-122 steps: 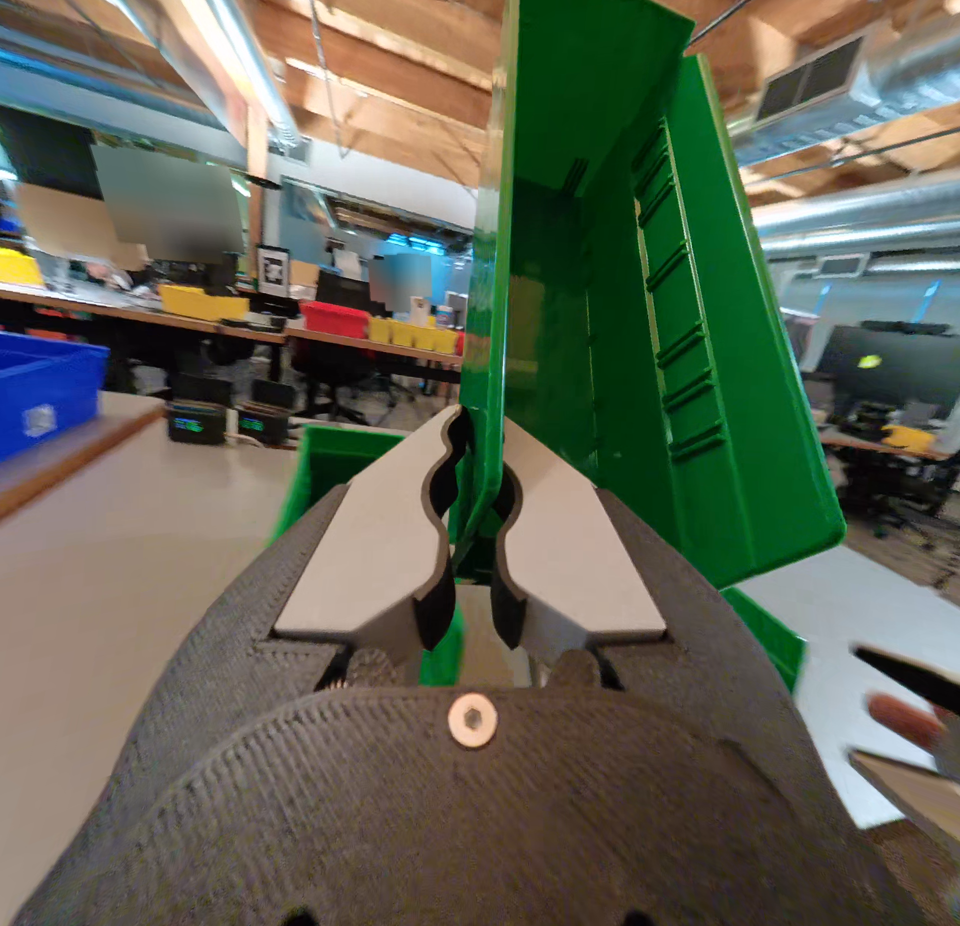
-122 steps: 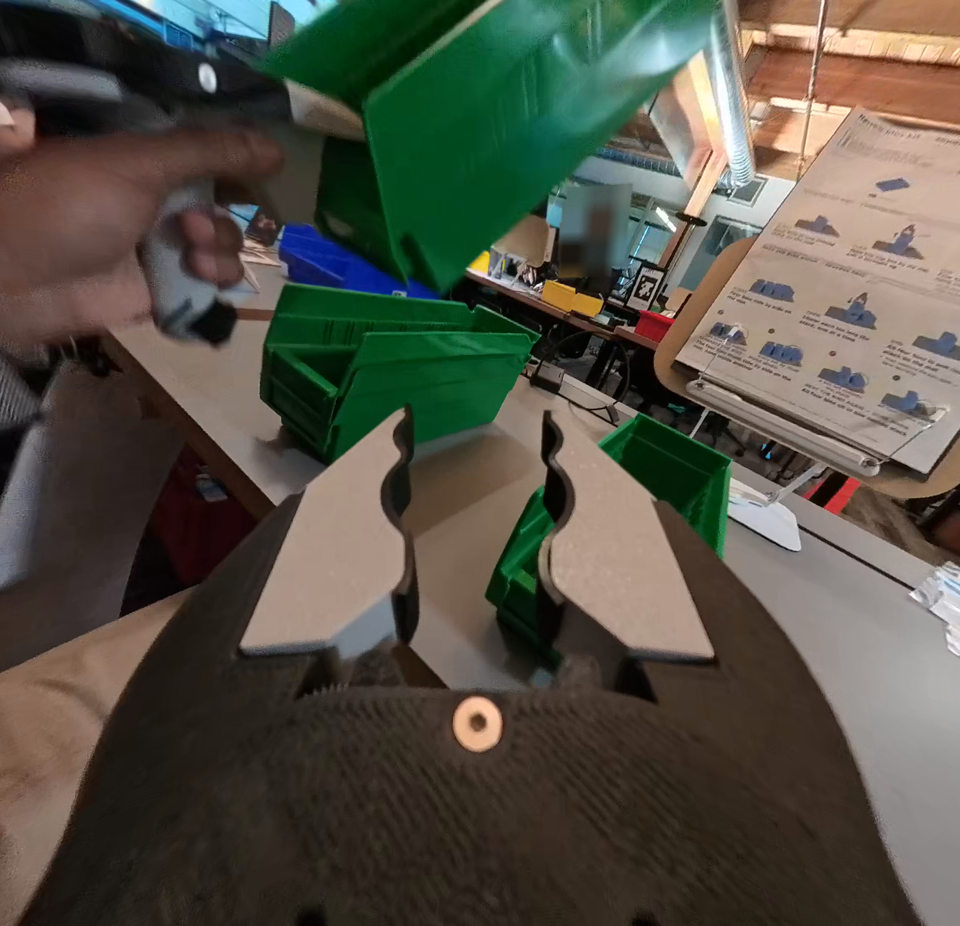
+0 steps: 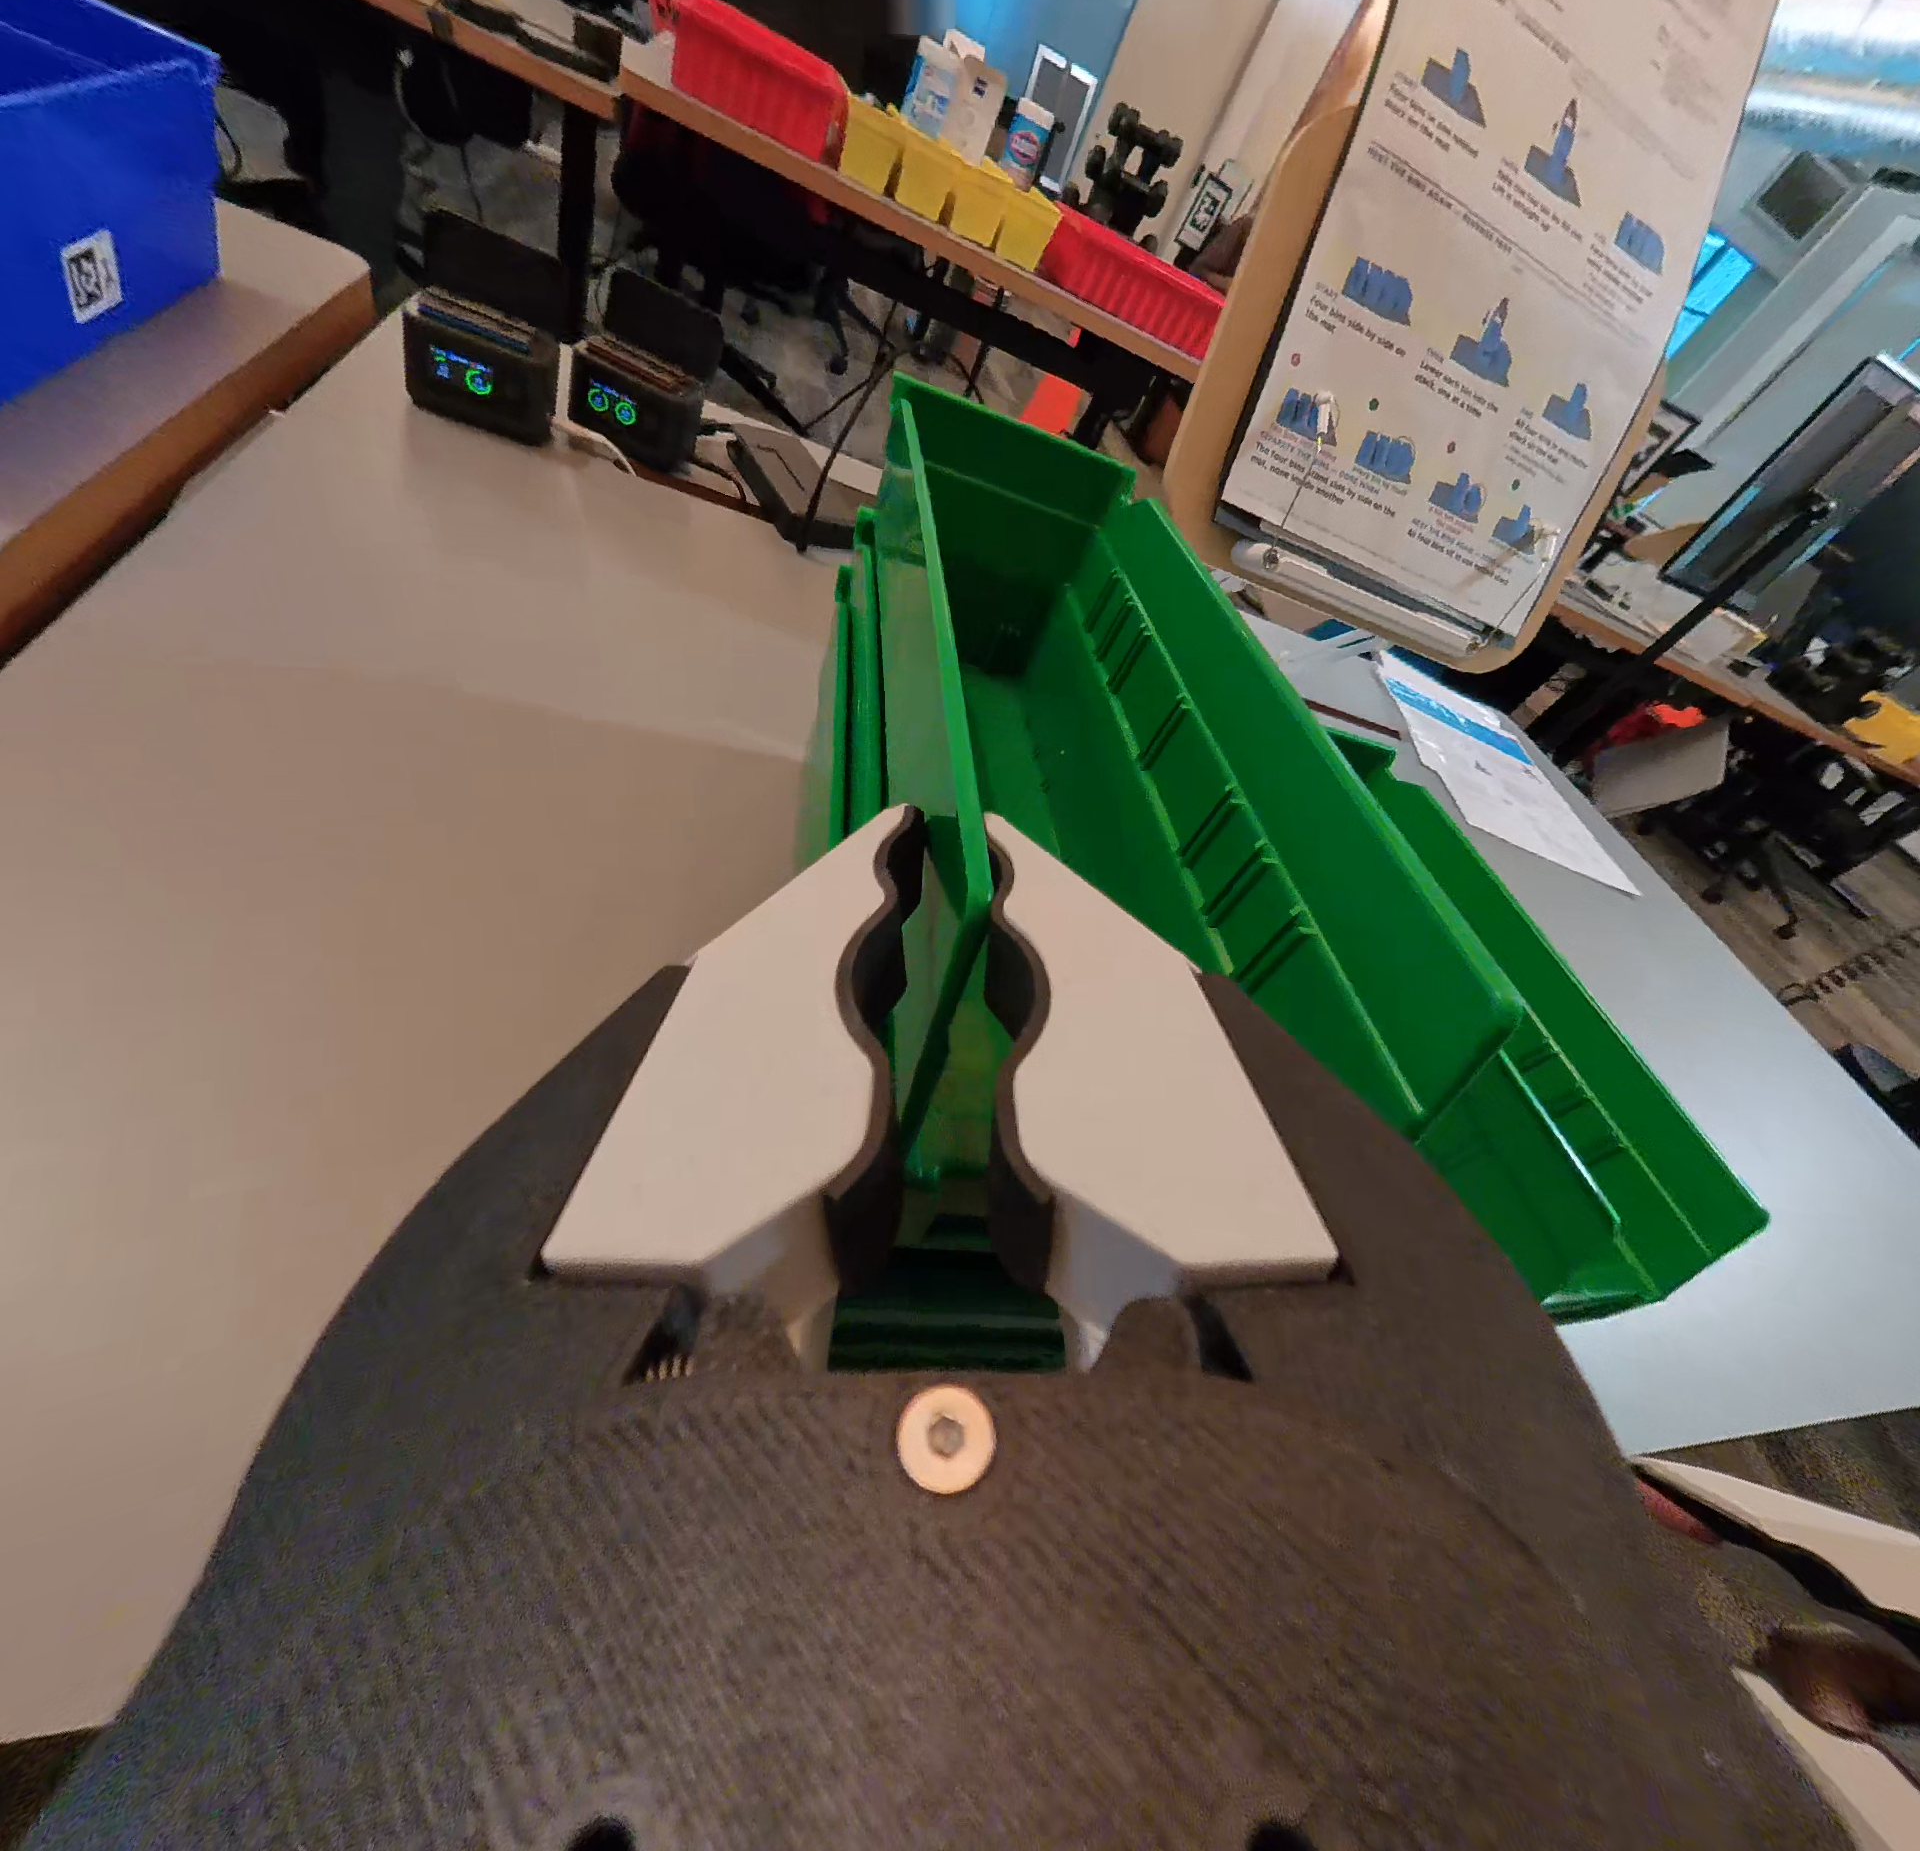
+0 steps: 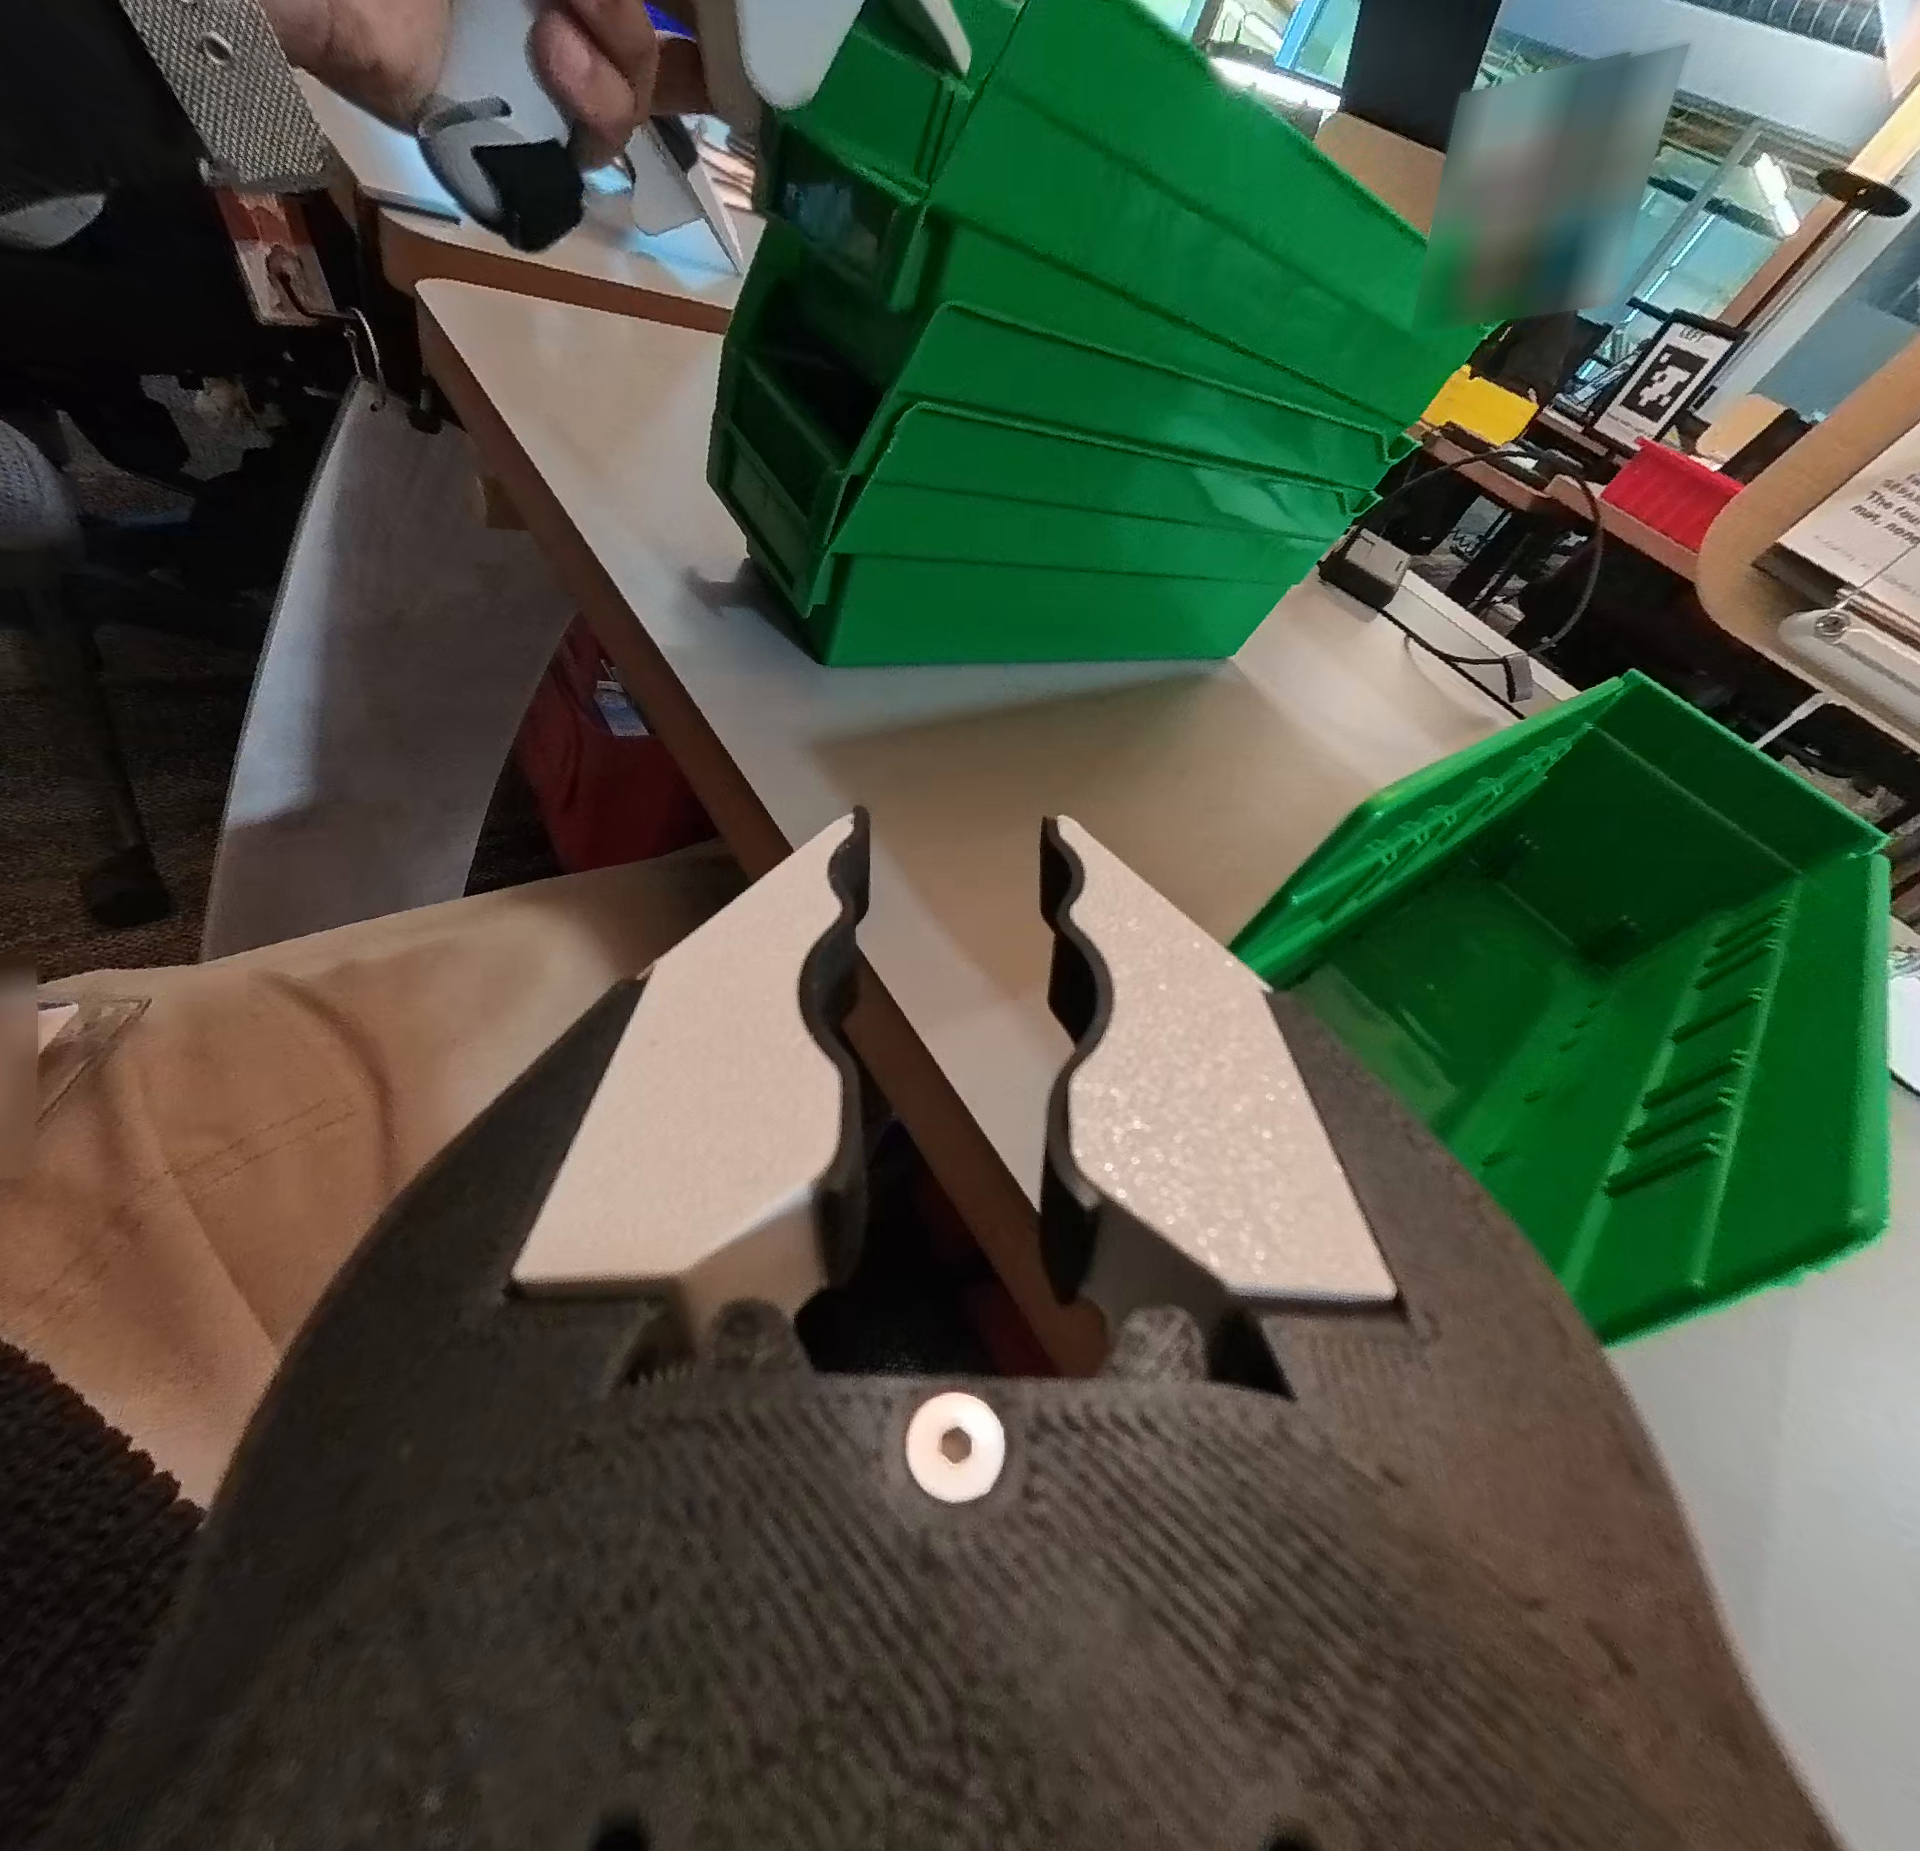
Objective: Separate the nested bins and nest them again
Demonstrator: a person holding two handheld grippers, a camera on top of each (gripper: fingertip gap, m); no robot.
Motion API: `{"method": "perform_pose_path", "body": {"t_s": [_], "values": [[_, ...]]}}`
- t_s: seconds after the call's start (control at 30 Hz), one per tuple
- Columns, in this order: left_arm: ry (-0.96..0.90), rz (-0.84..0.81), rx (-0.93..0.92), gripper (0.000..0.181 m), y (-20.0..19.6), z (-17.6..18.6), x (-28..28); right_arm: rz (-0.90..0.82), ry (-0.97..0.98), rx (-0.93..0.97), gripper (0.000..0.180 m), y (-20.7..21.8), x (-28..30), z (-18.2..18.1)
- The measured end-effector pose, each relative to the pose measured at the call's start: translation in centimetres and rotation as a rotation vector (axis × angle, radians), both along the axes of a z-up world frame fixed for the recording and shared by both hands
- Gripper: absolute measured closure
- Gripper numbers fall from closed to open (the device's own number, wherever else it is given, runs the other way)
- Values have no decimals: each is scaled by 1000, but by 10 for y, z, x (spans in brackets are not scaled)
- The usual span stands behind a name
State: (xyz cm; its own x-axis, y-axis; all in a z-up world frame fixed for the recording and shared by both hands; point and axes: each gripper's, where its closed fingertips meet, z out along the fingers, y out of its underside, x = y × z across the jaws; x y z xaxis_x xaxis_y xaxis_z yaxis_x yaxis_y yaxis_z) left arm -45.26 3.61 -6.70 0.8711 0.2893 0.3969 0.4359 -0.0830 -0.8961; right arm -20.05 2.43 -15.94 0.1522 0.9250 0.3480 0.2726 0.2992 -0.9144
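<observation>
Left claw [image 3: 951,845] pinches top bin's [image 3: 1132,721] wall — nested stack [image 4: 1039,471] beneath.

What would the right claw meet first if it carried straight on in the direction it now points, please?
Most likely the bare tabletop: the open right claw points over the table's near edge, into the gap between the stacked green bins and the lone green bin. Beyond that the stack probably follows, though depth is unclear.

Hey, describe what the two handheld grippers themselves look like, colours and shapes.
Both match: the left gripper and right gripper each have a black, ribbed-texture body with a pale round screw at its centre, and two light grey wedge-shaped fingers lined with wavy black inner pads. No cables show.
</observation>
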Motion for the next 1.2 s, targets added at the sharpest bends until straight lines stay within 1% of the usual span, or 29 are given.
{"method": "perform_pose_path", "body": {"t_s": [0.27,0.3,0.4,0.53,0.6,0.7,0.77,0.9,1.2], "values": [[118,12,-12,175,0,6,3,2,-1,2,148,0,0,0],[124,15,-6,173,-1,7,3,2,0,2,148,0,0,0],[123,12,14,176,-2,11,2,3,-2,4,148,-1,0,-1],[141,20,-6,179,-2,8,2,5,-4,5,148,-1,0,-1],[195,38,-38,180,-2,6,0,4,-5,7,148,-1,-1,-1],[332,54,-113,180,-3,3,0,5,-7,9,148,-1,-1,-2],[370,64,-122,180,-2,2,2,5,-9,10,148,-1,-1,-2],[386,61,-128,180,-2,-4,4,4,-10,11,148,-1,0,-2],[359,32,-159,180,-1,-18,5,9,-14,13,148,-2,-1,-3]]}}
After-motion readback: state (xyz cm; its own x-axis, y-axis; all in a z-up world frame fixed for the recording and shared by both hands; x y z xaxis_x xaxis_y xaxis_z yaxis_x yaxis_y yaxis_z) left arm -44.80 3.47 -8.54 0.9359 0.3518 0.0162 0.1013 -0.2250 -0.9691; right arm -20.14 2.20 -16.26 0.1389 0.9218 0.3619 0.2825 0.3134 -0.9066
